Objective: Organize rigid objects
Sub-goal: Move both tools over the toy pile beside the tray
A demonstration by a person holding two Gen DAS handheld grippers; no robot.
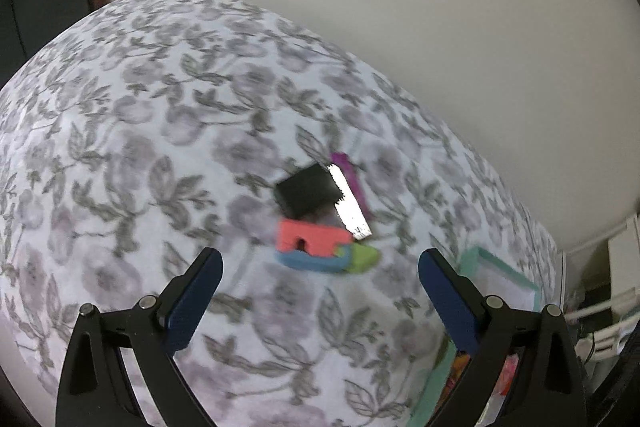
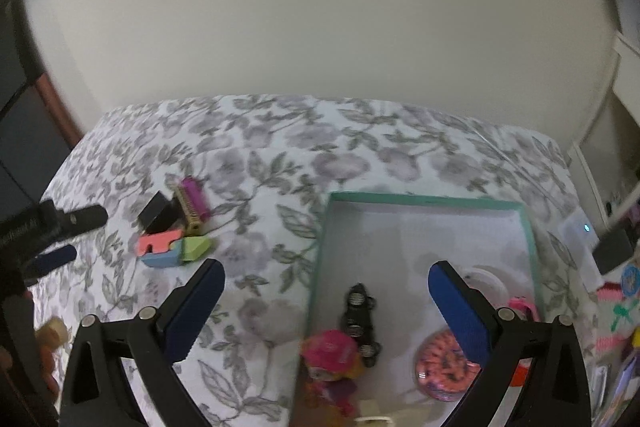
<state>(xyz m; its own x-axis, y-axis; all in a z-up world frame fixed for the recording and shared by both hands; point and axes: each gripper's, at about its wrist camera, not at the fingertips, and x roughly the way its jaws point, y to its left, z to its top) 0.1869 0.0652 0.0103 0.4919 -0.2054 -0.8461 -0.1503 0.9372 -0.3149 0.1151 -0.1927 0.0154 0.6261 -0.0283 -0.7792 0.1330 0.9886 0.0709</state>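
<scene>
A small pile lies on the floral cloth: a black block (image 1: 306, 191), a purple comb-like piece (image 1: 352, 179), a coral notched block (image 1: 310, 235) on a blue piece (image 1: 308, 262), and a green wedge (image 1: 364, 255). The pile also shows in the right wrist view, with the coral block (image 2: 158, 242) and green wedge (image 2: 195, 248). My left gripper (image 1: 320, 285) is open and empty just short of the pile. My right gripper (image 2: 326, 297) is open and empty over the near left wall of the teal box (image 2: 320, 251).
The teal box holds a black toy car (image 2: 360, 319), a pink-hatted doll (image 2: 332, 359), an orange patterned disc (image 2: 446, 367) and a white round lid (image 2: 486, 279). Its corner shows in the left wrist view (image 1: 500, 267). A wall stands behind the table. Clutter lies at the far right.
</scene>
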